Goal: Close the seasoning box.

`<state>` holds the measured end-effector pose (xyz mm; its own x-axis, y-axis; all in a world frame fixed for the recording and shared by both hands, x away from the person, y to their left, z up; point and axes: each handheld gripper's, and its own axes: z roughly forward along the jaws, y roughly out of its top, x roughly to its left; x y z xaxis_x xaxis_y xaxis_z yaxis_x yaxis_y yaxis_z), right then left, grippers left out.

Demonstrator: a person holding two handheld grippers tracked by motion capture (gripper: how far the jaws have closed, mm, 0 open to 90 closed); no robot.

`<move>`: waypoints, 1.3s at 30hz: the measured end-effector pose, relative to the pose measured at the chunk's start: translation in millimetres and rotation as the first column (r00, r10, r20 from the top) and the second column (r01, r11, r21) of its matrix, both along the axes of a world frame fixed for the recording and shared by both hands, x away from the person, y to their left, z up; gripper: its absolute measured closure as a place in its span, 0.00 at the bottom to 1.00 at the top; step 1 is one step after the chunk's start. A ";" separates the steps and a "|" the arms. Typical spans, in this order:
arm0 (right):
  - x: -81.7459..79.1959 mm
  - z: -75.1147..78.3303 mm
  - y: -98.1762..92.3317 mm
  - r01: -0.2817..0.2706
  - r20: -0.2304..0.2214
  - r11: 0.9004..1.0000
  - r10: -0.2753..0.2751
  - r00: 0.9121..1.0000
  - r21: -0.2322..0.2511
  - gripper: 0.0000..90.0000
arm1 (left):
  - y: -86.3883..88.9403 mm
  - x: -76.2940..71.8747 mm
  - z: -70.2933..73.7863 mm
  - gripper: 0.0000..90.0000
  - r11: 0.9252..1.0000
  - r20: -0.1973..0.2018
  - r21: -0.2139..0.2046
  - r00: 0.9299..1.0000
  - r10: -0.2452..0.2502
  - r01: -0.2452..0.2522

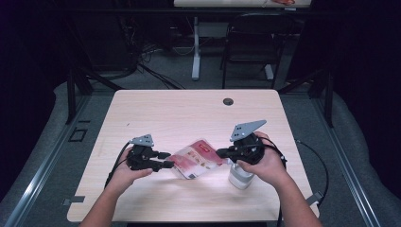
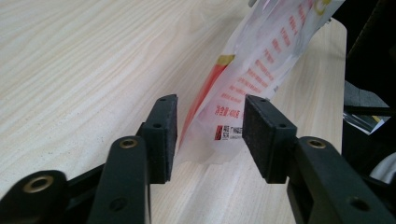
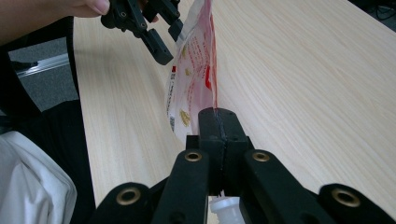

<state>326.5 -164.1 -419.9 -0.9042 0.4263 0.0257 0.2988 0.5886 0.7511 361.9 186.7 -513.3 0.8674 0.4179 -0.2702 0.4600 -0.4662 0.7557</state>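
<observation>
Pouch [image 2: 261,70] edge btwn open left gripper [image 2: 210,135], pinched by right gripper [image 3: 218,122].

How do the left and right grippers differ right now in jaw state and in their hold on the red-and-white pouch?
The left gripper has its jaws apart, while the right gripper has its jaws pressed together. The right gripper is clamped on one edge of the pouch; the left gripper only straddles the opposite end, its pads not pressing it. Both are black, hand-held, and face each other along the pouch above the table.
</observation>
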 end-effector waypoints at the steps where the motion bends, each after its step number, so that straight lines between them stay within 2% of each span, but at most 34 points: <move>1: 0.0 0.2 0.4 0.001 0.001 1.000 -0.001 1.000 -0.001 1.00 | 0.2 -0.5 0.9 0.64 1.000 0.004 0.005 1.000 0.001 -0.001; 4: -0.2 0.4 1.2 0.002 0.001 1.000 -0.002 1.000 0.001 1.00 | 0.2 -2.0 2.5 0.69 1.000 0.017 0.012 1.000 -0.003 0.003; 8: -0.8 0.6 2.0 0.001 0.001 1.000 -0.001 1.000 0.005 1.00 | -1.0 -3.8 4.2 0.76 0.999 0.038 0.042 0.999 -0.002 0.001; 12: -2.0 1.9 3.6 -0.004 0.004 1.000 0.004 1.000 0.005 1.00 | -0.9 -3.4 3.3 0.81 0.998 0.038 0.059 0.999 -0.002 -0.001; 18: -3.3 7.1 9.5 -0.012 0.013 1.000 0.012 1.000 0.000 1.00 | -1.9 -3.6 2.2 0.83 0.998 0.036 0.065 0.999 0.010 -0.012; 22: -2.2 13.1 12.2 -0.009 0.028 1.000 0.009 1.000 -0.003 1.00 | -3.0 -2.8 -0.1 0.84 0.999 0.029 0.049 0.999 0.016 -0.017; 25: -1.8 16.0 13.7 -0.010 0.031 1.000 0.010 0.999 -0.004 1.00 | -4.2 -2.2 -1.0 0.85 0.998 0.029 0.052 0.999 0.016 -0.017; 31: -0.5 17.8 15.9 -0.008 0.030 1.000 0.008 1.000 -0.012 1.00 | -7.5 -1.4 -7.2 0.85 0.998 0.031 0.046 0.999 0.030 -0.032; 33: 0.9 17.7 15.9 -0.004 0.025 1.000 0.004 1.000 -0.015 1.00 | -9.0 -1.4 -10.6 0.85 0.999 0.022 0.033 0.999 0.030 -0.031; 39: 2.8 19.1 18.1 -0.004 0.022 1.000 0.004 1.000 -0.015 1.00 | -12.4 -0.8 -15.7 0.84 0.999 0.016 0.044 1.000 0.023 -0.024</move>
